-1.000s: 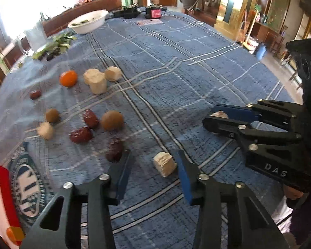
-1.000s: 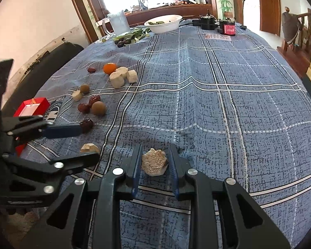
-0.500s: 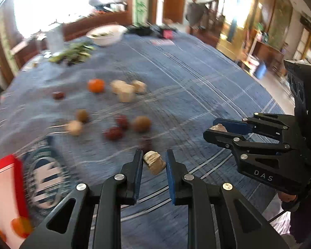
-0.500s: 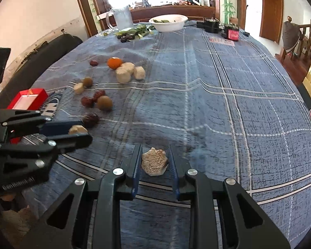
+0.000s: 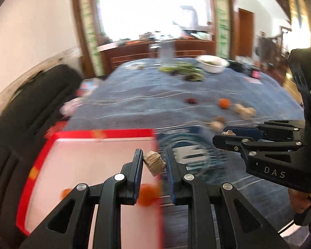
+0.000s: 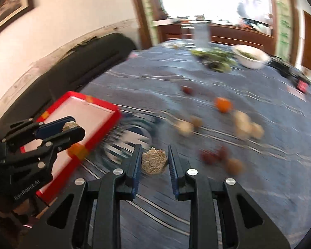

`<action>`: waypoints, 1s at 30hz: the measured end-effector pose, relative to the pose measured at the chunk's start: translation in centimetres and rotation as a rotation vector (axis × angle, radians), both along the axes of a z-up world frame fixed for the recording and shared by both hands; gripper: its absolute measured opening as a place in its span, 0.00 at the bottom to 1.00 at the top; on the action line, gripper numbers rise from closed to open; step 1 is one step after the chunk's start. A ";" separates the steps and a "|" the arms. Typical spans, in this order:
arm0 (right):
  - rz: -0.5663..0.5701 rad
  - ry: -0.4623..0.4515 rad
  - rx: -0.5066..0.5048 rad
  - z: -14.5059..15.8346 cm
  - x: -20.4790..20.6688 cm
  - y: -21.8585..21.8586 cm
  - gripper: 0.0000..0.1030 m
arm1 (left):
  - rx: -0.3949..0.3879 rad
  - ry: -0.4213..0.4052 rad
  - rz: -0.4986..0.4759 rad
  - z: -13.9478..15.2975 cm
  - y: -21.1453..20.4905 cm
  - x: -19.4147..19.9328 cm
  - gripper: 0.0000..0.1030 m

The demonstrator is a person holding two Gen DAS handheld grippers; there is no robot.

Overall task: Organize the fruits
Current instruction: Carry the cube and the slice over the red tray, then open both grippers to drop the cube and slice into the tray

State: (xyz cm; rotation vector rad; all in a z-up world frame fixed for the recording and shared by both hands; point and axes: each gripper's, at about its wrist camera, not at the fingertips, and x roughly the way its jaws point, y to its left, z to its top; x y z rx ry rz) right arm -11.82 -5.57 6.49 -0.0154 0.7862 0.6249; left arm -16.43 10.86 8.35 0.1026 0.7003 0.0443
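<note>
while the left gripper [image 5: 153, 162] pinches a pale chunk [image 5: 154, 162] over the red tray's [image 5: 105, 133] edge, the right gripper [image 6: 153, 161] clamps a round beige piece [image 6: 154, 164] above the blue tablecloth [image 6: 259, 186].

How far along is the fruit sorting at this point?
Early. The red-rimmed tray shows no sorted fruit, only printed orange spots. In hand: the left gripper and right gripper each clamp a pale beige chunk, the left one over the tray's edge. Left on the blue checked tablecloth: the orange fruit, dark red fruits, brown round fruits and more pale chunks.
</note>
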 end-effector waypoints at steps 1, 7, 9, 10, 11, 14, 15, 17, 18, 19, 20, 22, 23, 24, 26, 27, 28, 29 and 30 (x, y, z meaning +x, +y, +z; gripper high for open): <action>0.026 0.000 0.007 0.1 0.2 1.6 0.26 | 0.004 -0.002 0.029 0.0 1.0 -0.1 0.20; 0.125 0.002 0.023 0.4 0.5 8.2 0.26 | 0.040 -0.029 0.179 -0.2 5.7 -0.5 0.20; 0.151 0.006 0.020 0.3 0.4 10.1 0.26 | 0.035 -0.015 0.220 -0.8 7.5 -0.5 0.20; 0.163 0.013 0.020 0.2 0.3 10.8 0.26 | 0.037 -0.007 0.241 -1.1 8.3 -0.6 0.20; 0.177 0.021 0.019 0.0 0.2 11.5 0.26 | 0.037 0.000 0.252 -1.4 8.8 -0.6 0.20; 0.209 0.024 0.006 -0.7 -0.3 12.8 0.26 | 0.027 0.037 0.302 -2.7 11.0 -0.6 0.20; 0.220 0.025 -0.002 -1.0 -0.5 13.3 0.26 | 0.023 0.047 0.317 -3.0 11.5 -0.7 0.20; 0.225 0.025 -0.020 -1.6 -0.5 14.0 0.26 | 0.021 0.068 0.346 -3.7 12.6 -0.7 0.20; 0.226 0.028 -0.023 -1.9 -0.5 14.3 0.26 | 0.017 0.077 0.355 -4.0 12.9 -0.7 0.20; 0.226 0.034 -0.024 -2.2 -0.4 14.5 0.26 | 0.015 0.082 0.358 -4.1 13.1 -0.8 0.20; 0.226 0.041 -0.022 -2.6 -0.2 14.9 0.26 | 0.017 0.089 0.361 -4.3 13.1 -0.8 0.21; 0.229 0.058 -0.023 -3.1 0.2 15.4 0.26 | 0.031 0.089 0.375 -4.3 12.8 -0.9 0.21; 0.232 0.073 -0.026 -3.5 0.4 15.7 0.26 | 0.033 0.091 0.374 -4.3 12.8 -0.9 0.22; 0.235 0.085 -0.025 -3.7 0.5 15.8 0.27 | 0.035 0.092 0.376 -4.2 12.8 -0.8 0.30; 0.237 0.112 -0.010 -3.9 0.8 15.7 0.27 | 0.047 0.092 0.398 -4.1 12.9 -0.8 0.57; 0.239 0.127 -0.001 -3.9 0.8 15.6 0.28 | 0.046 0.074 0.399 -3.7 12.7 -1.0 0.69; 0.237 0.141 0.018 -3.8 1.0 15.3 0.31 | 0.041 0.055 0.394 -3.4 12.6 -1.2 0.72; 0.232 0.146 0.038 -3.7 1.1 14.9 0.33 | 0.040 0.036 0.390 -3.1 12.3 -1.3 0.76; 0.226 0.143 0.064 -3.4 1.2 14.4 0.35 | 0.043 0.024 0.383 -2.8 12.0 -1.3 0.77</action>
